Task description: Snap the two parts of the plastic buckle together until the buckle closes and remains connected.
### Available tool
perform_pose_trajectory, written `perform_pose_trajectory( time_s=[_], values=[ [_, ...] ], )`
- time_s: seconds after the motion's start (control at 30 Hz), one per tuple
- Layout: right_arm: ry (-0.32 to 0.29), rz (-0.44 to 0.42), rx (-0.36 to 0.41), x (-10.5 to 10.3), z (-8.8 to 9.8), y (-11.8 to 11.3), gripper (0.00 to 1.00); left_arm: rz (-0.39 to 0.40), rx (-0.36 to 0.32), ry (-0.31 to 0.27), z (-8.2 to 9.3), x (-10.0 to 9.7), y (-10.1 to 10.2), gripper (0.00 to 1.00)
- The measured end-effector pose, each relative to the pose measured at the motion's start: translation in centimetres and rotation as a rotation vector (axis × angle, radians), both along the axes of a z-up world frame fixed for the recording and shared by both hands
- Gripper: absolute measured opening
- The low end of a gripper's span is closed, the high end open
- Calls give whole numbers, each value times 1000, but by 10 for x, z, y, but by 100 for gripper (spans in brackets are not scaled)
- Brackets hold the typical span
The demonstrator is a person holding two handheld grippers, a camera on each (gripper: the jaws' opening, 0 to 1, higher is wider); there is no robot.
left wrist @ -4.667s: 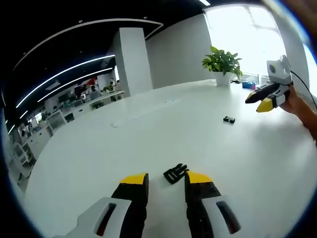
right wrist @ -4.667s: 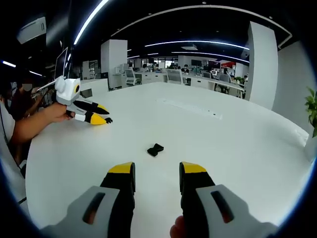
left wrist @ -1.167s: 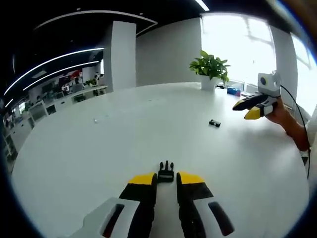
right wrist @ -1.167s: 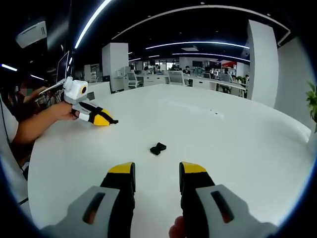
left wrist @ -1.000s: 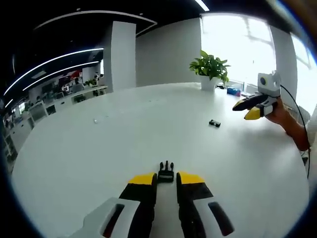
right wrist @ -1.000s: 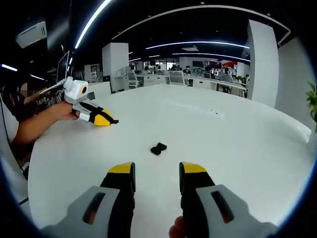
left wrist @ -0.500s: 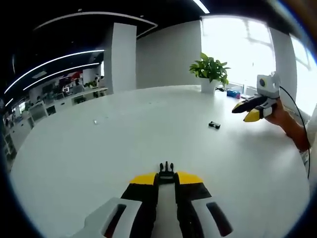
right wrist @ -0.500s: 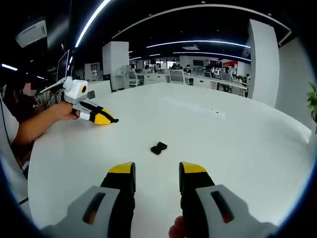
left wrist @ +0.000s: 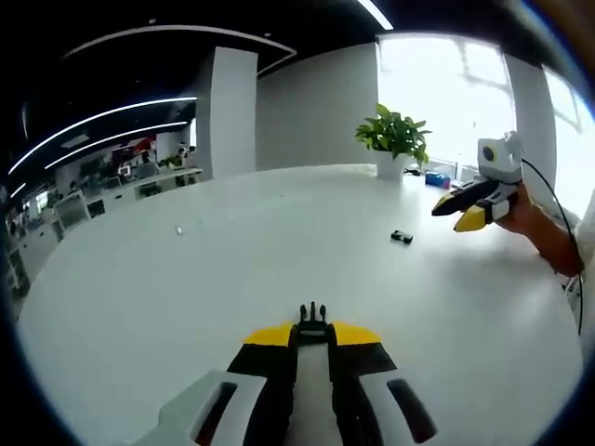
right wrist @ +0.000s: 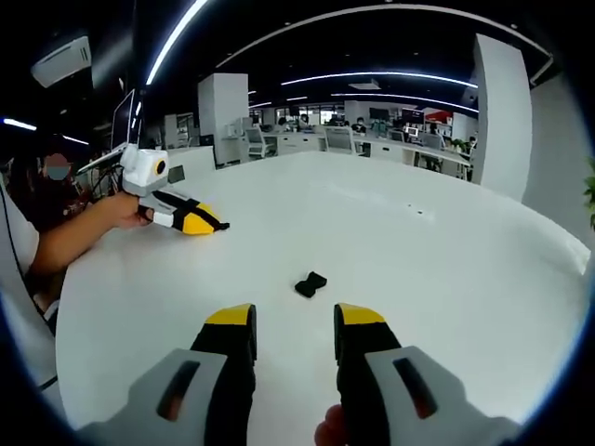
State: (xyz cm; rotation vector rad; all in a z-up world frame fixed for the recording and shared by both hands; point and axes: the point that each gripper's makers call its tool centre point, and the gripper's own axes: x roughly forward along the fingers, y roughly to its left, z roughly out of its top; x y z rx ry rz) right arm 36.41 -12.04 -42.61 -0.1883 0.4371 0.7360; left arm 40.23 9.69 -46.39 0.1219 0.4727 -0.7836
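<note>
A black pronged buckle part (left wrist: 312,321) sits between the yellow tips of my left gripper (left wrist: 312,335), which is shut on it just above the white table (left wrist: 186,279). The other buckle part (left wrist: 402,237), small and black, lies alone on the table farther off to the right. In the right gripper view this part (right wrist: 310,283) lies a short way ahead of my right gripper (right wrist: 293,323), whose jaws stand open and empty. The left gripper (right wrist: 212,223) also shows at the left of that view, held by a hand. The right gripper (left wrist: 465,209) hovers at the right of the left gripper view.
A potted plant (left wrist: 395,137) stands at the table's far edge, beside a few small items. A white pillar (left wrist: 226,111) rises behind the table. A person's forearm (right wrist: 79,232) reaches in from the left. Office desks and chairs (right wrist: 325,139) fill the background.
My left jaws have closed from a wide gap onto the pronged part. The right gripper has edged a little closer to the other part, which now looks larger and slightly lower.
</note>
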Motion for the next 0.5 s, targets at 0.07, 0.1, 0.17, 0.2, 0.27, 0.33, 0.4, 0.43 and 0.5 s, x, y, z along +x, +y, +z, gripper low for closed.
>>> perform_pose_trajectory(
  time_s=[0.07,0.1,0.17,0.2,0.27,0.33,0.4,0.43,0.5],
  values=[
    [5,1,-3,2,-1,1,34,-3,-3,0,0,-1,0,13],
    [8,3,-6,3,-2,2,33,-3,-5,0,0,-1,0,13],
    [18,12,-4,5,-4,5,33,-5,-6,0,0,-1,0,12],
    [22,15,-5,6,-4,7,33,-7,-5,1,0,-2,-1,12],
    [24,21,-9,9,-5,10,33,-12,-1,1,0,-3,-1,12],
    [37,34,1,10,-7,15,33,-17,1,3,0,-4,-3,12],
    [51,45,-2,11,-11,19,33,-22,3,4,0,-6,-4,12],
    [56,49,-5,11,-13,20,33,-23,3,4,-1,-6,-4,12],
    [67,56,-5,12,-15,23,33,-26,3,5,-1,-7,-5,12]
  ],
)
